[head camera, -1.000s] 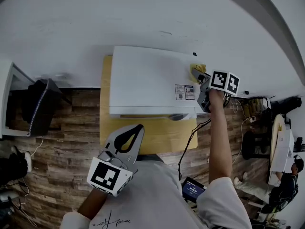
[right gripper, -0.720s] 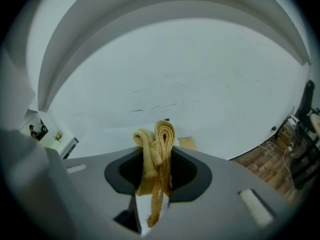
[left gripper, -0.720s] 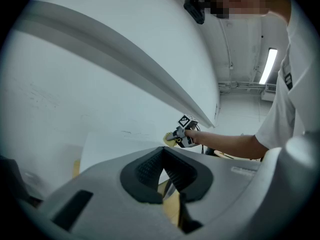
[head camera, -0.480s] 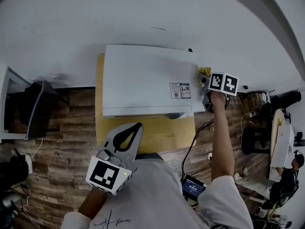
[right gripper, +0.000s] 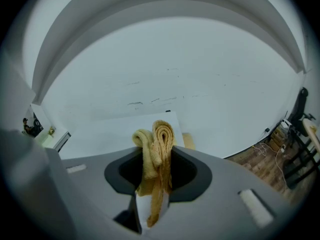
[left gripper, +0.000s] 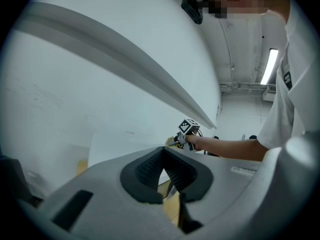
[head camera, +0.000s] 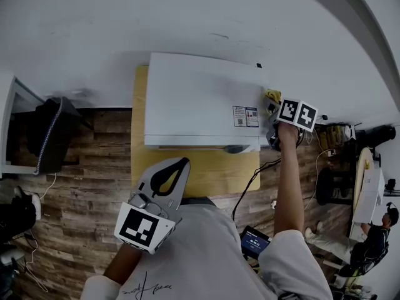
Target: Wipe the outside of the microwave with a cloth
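The white microwave (head camera: 203, 102) stands on a small wooden table (head camera: 206, 177) against the wall. My right gripper (head camera: 270, 107) is at the microwave's right rear corner, shut on a folded yellow cloth (head camera: 272, 96) that lies against the right edge. In the right gripper view the cloth (right gripper: 156, 149) stands upright between the jaws of the right gripper (right gripper: 157, 170), with the microwave's top (right gripper: 115, 129) beyond it. My left gripper (head camera: 180, 166) hangs in front of the table, shut and holding nothing. The left gripper view shows the microwave (left gripper: 125, 144) and the right gripper's marker cube (left gripper: 189, 126).
A black cable (head camera: 250, 183) hangs from the table's right side. A dark bin (head camera: 53, 136) stands on the wood floor at the left. A lit screen (head camera: 253, 242) sits by my right arm. A person (head camera: 375, 236) and furniture are at the far right.
My right gripper has slid the cloth rightward, from the microwave top's right rear corner to its right edge. The left gripper has hardly moved.
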Action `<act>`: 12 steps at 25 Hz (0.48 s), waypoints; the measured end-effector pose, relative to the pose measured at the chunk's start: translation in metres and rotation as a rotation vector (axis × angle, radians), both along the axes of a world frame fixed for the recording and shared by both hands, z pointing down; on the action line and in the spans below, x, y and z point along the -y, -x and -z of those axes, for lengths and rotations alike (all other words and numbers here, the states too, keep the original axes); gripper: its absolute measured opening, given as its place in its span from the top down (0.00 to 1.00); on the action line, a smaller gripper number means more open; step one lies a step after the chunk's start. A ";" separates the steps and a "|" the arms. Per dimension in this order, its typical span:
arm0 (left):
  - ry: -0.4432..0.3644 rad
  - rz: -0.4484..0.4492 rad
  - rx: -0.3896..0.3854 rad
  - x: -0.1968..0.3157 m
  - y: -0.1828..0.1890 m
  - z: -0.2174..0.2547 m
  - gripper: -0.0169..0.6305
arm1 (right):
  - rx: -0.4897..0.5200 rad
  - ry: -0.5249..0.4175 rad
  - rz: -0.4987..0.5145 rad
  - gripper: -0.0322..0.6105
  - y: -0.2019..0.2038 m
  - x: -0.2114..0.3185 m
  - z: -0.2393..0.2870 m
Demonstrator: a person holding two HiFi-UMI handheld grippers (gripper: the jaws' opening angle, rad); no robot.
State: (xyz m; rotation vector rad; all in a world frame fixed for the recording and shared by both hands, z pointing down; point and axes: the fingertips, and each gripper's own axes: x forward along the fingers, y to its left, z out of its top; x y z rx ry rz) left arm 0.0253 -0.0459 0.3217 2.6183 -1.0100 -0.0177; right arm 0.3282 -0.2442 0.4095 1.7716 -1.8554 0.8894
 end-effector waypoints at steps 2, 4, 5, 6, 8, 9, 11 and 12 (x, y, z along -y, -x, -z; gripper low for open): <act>-0.007 0.003 -0.003 -0.001 0.004 0.001 0.99 | 0.000 -0.001 0.006 0.76 0.007 -0.001 0.000; -0.011 0.003 -0.002 -0.002 0.007 0.001 0.99 | 0.000 -0.001 0.011 0.76 0.013 -0.002 -0.001; -0.010 0.001 0.000 -0.004 0.009 0.001 0.99 | 0.001 -0.001 0.012 0.76 0.016 -0.002 -0.001; -0.010 0.000 0.000 -0.005 0.010 0.001 0.99 | 0.002 0.000 0.014 0.76 0.018 -0.003 0.000; -0.011 0.001 -0.007 -0.007 0.012 0.003 0.99 | 0.005 0.000 0.018 0.76 0.024 -0.004 0.000; -0.010 -0.001 -0.005 -0.008 0.013 0.003 0.99 | 0.005 0.000 0.021 0.76 0.027 -0.005 0.000; -0.011 0.001 -0.007 -0.009 0.016 0.003 0.99 | 0.010 -0.002 0.027 0.76 0.035 -0.006 0.000; -0.014 0.005 -0.011 -0.009 0.018 0.005 0.99 | 0.013 -0.002 0.030 0.76 0.038 -0.007 0.000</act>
